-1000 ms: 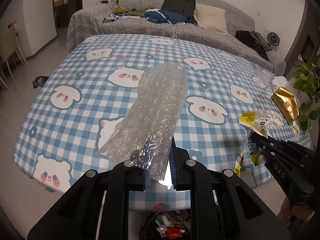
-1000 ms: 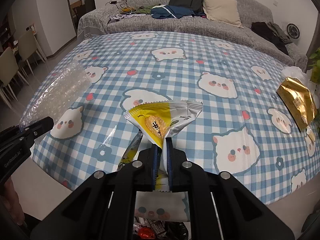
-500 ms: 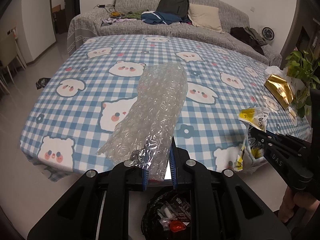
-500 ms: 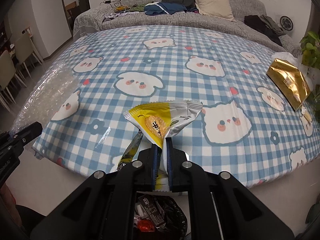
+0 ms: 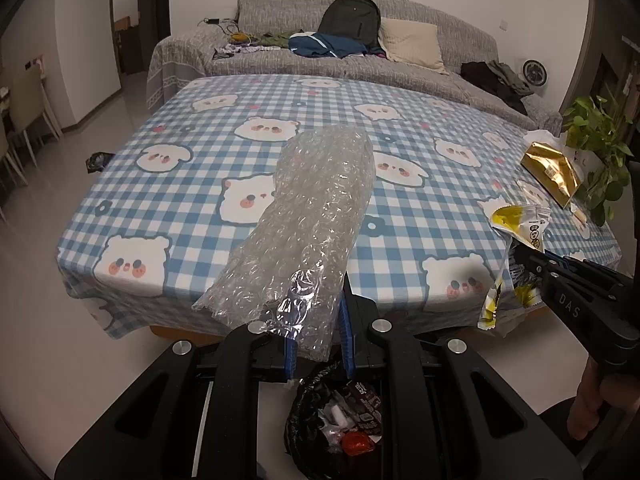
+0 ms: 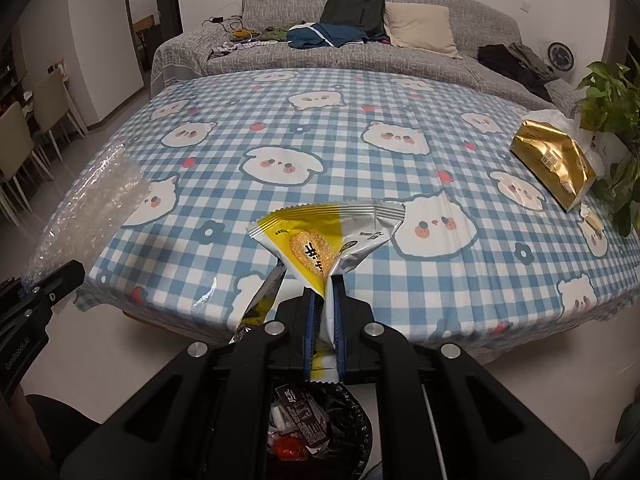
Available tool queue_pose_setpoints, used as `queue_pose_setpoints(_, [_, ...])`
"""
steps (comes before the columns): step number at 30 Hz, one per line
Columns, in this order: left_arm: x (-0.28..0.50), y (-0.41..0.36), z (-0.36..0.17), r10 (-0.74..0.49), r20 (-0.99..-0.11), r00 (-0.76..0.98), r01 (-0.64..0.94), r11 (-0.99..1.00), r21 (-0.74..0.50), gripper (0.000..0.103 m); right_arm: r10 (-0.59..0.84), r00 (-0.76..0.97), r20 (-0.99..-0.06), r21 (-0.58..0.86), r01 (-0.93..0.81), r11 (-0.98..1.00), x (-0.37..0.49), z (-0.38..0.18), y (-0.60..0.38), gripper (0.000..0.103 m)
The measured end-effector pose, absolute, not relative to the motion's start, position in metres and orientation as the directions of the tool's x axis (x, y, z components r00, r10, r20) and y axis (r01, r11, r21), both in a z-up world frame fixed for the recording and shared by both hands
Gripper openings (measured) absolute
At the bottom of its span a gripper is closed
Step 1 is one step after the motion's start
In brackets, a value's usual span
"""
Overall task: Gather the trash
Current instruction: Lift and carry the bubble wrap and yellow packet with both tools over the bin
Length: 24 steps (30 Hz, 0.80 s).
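My left gripper (image 5: 318, 334) is shut on a clear bubble wrap sheet (image 5: 308, 216) that sticks up and forward from its jaws. My right gripper (image 6: 322, 322) is shut on a yellow and silver snack wrapper (image 6: 324, 236), with a second thin wrapper (image 6: 260, 296) hanging beside it. Both grippers are off the table's near edge, above a black-lined trash bin (image 5: 340, 424) holding several wrappers; the bin also shows in the right wrist view (image 6: 316, 428). The right gripper (image 5: 532, 264) shows in the left wrist view, and the bubble wrap (image 6: 88, 208) in the right wrist view.
The table (image 6: 360, 128) has a blue checked bear-print cloth. A gold foil bag (image 6: 556, 160) and a white plastic bag (image 6: 568, 120) lie at its right edge by a green plant (image 6: 612, 100). A grey sofa (image 6: 360, 44) with clothes and a backpack stands behind.
Both grippers have pulled back from the table with their trash and now hang over the bin, which shows more fully below them.
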<state>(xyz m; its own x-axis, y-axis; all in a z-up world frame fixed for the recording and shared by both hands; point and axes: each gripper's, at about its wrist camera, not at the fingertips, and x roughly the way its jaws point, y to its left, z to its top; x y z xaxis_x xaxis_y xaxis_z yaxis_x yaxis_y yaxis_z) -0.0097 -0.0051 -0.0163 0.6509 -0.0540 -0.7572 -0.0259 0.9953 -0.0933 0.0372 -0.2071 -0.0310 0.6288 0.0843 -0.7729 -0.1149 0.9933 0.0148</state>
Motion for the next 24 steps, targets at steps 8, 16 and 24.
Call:
queue_pose_setpoints(8, [-0.038,-0.008,-0.015,-0.059,-0.741,0.669,-0.018,0.995,-0.096,0.016,0.090,0.638,-0.765,0.025,-0.111,0.994,0.009,-0.031,-0.213,0.008])
queue_pose_setpoints(16, [-0.065,-0.012,-0.028,-0.070,-0.748,0.660,-0.010,0.995,-0.102,0.016,0.101,0.639,-0.763,0.042,-0.107,0.993,-0.021,-0.039,-0.217,0.008])
queue_pose_setpoints(24, [-0.087,-0.006,-0.038,-0.066,-0.761,0.645,-0.023,0.994,-0.106,0.016,0.108,0.628,-0.771,0.046,-0.115,0.992,-0.046,-0.051,-0.213,0.008])
